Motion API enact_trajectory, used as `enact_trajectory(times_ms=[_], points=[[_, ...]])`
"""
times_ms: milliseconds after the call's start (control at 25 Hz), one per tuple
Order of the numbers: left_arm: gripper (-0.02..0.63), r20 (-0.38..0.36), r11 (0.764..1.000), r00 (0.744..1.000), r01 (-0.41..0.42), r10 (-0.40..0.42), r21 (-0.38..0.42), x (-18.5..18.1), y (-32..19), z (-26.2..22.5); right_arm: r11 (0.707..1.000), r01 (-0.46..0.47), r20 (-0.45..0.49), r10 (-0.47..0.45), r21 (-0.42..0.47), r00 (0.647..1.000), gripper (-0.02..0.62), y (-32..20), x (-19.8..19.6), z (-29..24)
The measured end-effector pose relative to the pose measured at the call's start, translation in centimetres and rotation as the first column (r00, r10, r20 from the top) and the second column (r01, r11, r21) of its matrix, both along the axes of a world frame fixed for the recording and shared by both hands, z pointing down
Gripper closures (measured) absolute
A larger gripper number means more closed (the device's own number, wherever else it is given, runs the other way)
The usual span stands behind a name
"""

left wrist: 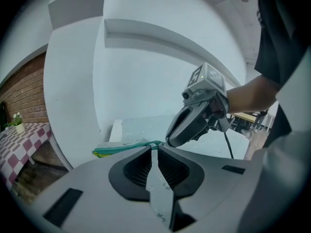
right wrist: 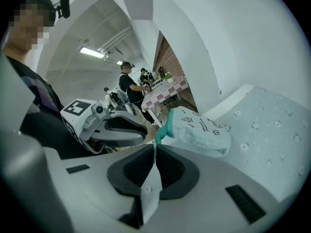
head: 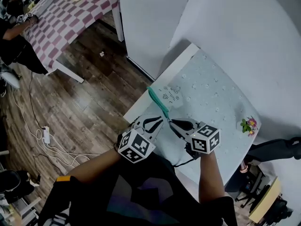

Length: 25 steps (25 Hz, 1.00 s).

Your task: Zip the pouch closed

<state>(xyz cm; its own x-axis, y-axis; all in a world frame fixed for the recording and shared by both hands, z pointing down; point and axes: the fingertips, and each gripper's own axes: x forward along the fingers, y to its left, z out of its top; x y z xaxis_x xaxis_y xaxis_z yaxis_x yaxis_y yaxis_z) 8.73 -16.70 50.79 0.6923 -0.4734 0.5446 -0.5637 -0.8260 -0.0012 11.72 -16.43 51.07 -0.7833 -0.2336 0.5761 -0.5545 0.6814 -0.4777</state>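
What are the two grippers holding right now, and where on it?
Both grip the pouch by its teal zipper edge: left gripper and right gripper pinch the same end.

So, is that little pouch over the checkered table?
No, the pouch is over the pale dotted table; the checkered table stands across the room.

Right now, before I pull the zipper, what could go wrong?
1. The left gripper and right gripper both seem to pinch only the teal end of the pouch, so it may slip out.
2. The pouch hangs near the edge of the table; if dropped, it could land on the floor.
3. The grippers are nearly touching and may bump.
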Motion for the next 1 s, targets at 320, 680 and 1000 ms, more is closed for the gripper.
enact_trajectory(times_ms=[320,680,1000], points=[[0.514,0.018,0.994,0.994,-0.105,0.105,0.016,1.3,0.7,-0.5,0.991,-0.096,0.178,0.113,-0.098,0.977,0.561,-0.8,-0.3,-1.7],[0.509,0.095,0.989,0.990,-0.112,0.103,0.093,1.5,0.3,-0.5,0.973,-0.119,0.314,0.178,-0.199,0.933,0.561,-0.8,-0.2,-2.8],[0.505,0.120,0.987,0.989,-0.097,0.082,0.127,1.1,0.5,-0.9,0.976,-0.108,0.308,0.164,-0.191,0.937,0.561,-0.3,-0.6,-2.9]])
